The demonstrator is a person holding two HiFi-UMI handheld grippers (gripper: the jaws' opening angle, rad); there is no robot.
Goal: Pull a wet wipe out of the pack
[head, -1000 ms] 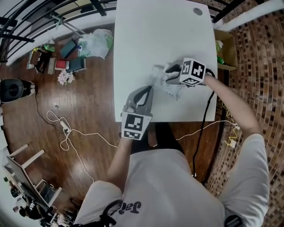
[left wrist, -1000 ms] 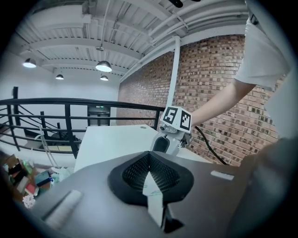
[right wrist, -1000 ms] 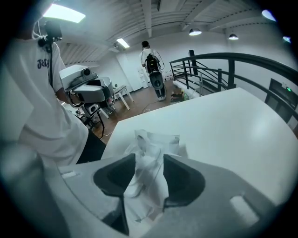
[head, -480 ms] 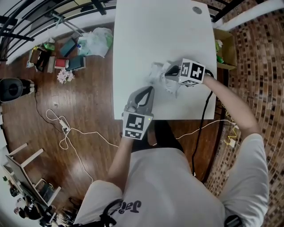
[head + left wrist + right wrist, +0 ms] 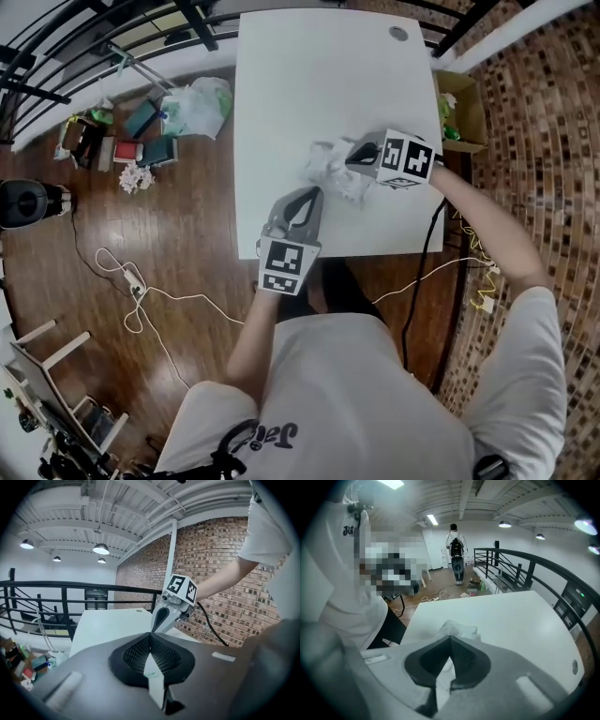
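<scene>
Near the desk's (image 5: 309, 84) front edge, the R gripper (image 5: 351, 157) is pinching its fingers fully shut on a wet wipe (image 5: 443, 686), just above the crumpled pack (image 5: 328, 172). The L gripper (image 5: 314, 194) is clamping its fingers together on the pack's near edge, approx. at desk level.

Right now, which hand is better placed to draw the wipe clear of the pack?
Right. The right gripper has its jaws shut on the white wipe. The left gripper sits low near the table's front edge, jaws shut on what looks like the pack edge, so it likely anchors.
</scene>
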